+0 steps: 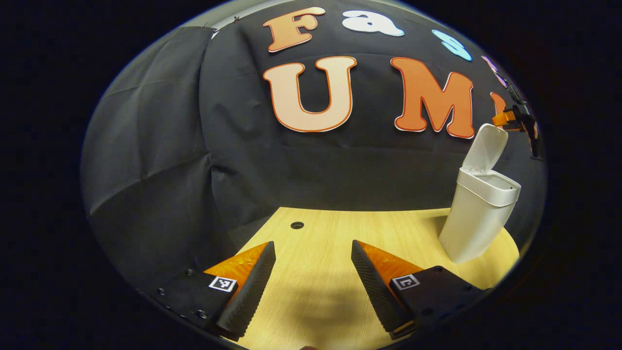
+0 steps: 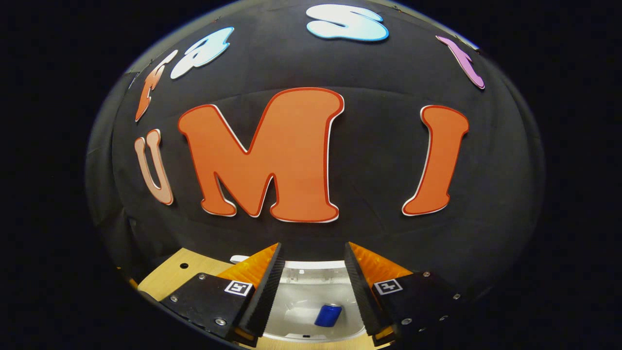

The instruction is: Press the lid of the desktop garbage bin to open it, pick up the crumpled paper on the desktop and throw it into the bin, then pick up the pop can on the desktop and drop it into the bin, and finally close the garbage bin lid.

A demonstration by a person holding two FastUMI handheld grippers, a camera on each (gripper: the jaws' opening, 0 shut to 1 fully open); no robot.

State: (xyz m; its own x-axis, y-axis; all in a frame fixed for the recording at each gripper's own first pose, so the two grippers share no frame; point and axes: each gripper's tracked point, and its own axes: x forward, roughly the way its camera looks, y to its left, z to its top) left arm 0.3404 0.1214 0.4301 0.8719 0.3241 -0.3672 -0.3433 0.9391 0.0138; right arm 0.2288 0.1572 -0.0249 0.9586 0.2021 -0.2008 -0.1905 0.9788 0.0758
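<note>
The white bin (image 1: 478, 214) stands at the table's right side with its lid (image 1: 486, 148) tipped up and open. My left gripper (image 1: 313, 243) is open low over bare wood, well to the left of the bin, with nothing between its fingers. In the left gripper view the right gripper (image 1: 515, 119) hangs above and just behind the raised lid. In the right gripper view I look down into the bin's mouth (image 2: 311, 266), where a blue pop can (image 2: 328, 315) lies on the bottom. My right gripper (image 2: 313, 248) is open and empty above that opening.
The light wooden table (image 1: 330, 291) has a small round cable hole (image 1: 297, 225) near its back edge. Black cloth wall stands close behind the table and the bin. The table's rounded right edge runs just past the bin.
</note>
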